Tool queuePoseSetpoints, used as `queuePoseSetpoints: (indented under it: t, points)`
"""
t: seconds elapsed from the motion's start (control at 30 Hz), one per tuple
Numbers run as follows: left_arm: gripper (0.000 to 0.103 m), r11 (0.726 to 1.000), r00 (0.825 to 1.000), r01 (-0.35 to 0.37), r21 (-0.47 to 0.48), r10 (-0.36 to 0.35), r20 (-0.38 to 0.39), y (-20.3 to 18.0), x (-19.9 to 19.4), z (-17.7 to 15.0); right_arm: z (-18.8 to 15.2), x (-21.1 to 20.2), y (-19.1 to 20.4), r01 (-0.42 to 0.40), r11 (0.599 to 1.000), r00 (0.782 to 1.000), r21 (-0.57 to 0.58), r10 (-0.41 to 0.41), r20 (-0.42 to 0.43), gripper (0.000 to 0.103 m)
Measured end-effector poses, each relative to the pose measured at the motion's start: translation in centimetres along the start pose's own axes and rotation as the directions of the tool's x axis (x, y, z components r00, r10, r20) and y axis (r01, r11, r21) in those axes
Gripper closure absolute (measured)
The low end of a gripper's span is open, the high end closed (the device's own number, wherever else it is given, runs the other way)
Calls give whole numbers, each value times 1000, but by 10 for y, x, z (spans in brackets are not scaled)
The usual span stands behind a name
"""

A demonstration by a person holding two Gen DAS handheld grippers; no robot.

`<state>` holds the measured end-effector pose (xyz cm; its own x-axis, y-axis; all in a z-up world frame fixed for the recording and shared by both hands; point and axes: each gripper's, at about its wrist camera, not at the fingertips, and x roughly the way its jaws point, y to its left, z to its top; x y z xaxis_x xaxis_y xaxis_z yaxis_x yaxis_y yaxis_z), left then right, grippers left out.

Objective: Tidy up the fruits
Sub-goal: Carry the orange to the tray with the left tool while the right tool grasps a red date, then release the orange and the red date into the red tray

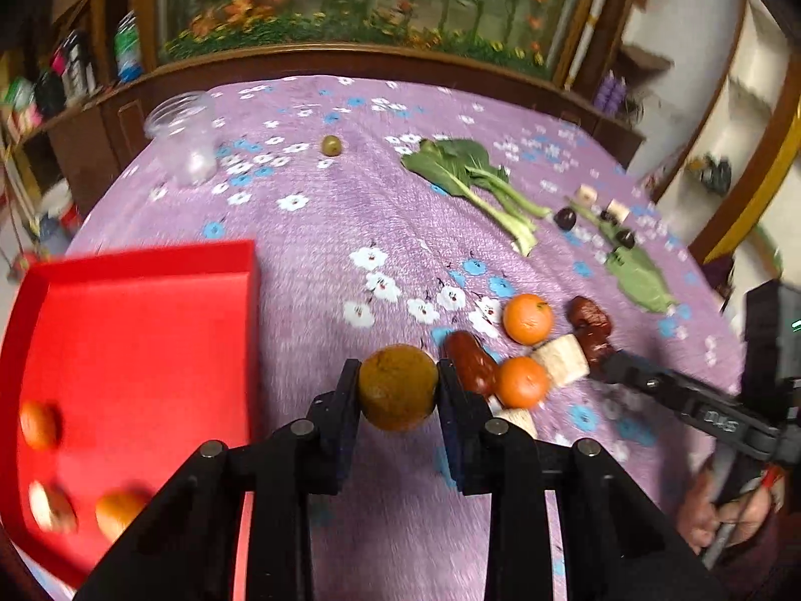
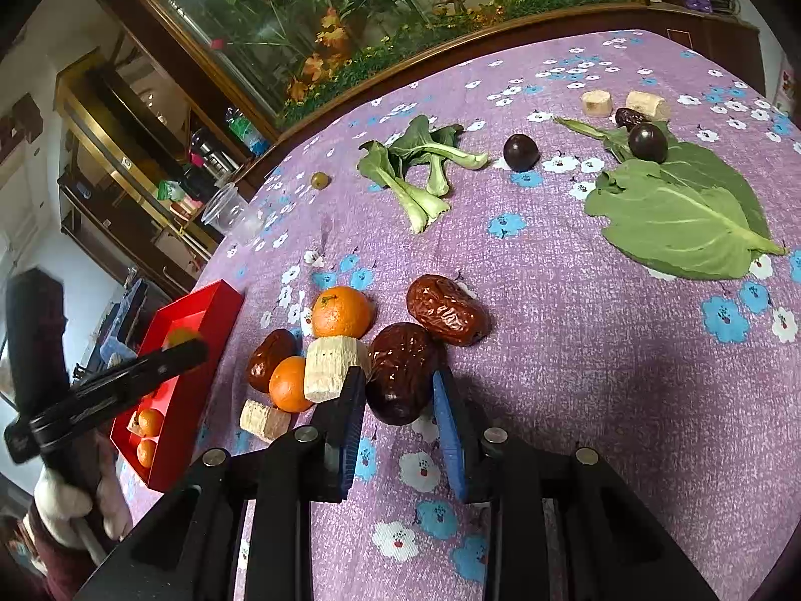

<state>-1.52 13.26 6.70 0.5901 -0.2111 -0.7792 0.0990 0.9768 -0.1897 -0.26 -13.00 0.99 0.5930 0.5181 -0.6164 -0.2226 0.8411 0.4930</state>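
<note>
**Fruit sort: partly done, cluster still on cloth**

Left gripper pinches a brown-green round fruit, held just right of the red tray. Tray holds about three pieces near its near-left end. Right gripper, jaws spread, brackets a dark red date, not clamped. Left to sort, by my estimate: two oranges, other dates, far dark plums, small green fruit.

On the cloth lie 2 oranges, 3 red dates, 4 pale cut chunks, 2 dark plums, 1 small green fruit, 1 clear cup and 1 red tray
</note>
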Motion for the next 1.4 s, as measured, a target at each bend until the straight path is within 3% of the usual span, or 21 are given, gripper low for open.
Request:
queuePoseSetpoints:
  t: [0.2,0.37,0.67,0.83,1.0,1.17,1.4]
  points:
    - [75,993,998,43,-112,-38,48,24,-35,-26,-4,0,12,68,997,997,-43,-69,-21,72]
    - [75,987,997,22,-162,-9,79,41,-53,-42,-2,11,28,180,976,983,-120,-183,-20,68]
    - [75,968,988,5,-253,35,152,84,-88,-64,-13,1,39,172,976,983,-136,-179,-47,70]
    - [74,949,982,-6,-317,65,176,111,-99,-75,-13,-18,75,140,975,989,-175,-145,-20,70]
    - [74,926,975,-39,-377,118,190,140,-109,-86,-17,-15,131,32,973,997,-230,-45,-55,70]
    - [74,900,971,-61,-431,153,183,166,-111,-94,-26,15,191,-84,956,989,-280,45,-143,70]
    - [74,880,973,-57,-471,154,170,188,-107,-96,-44,79,254,-135,932,967,-336,49,-251,70]
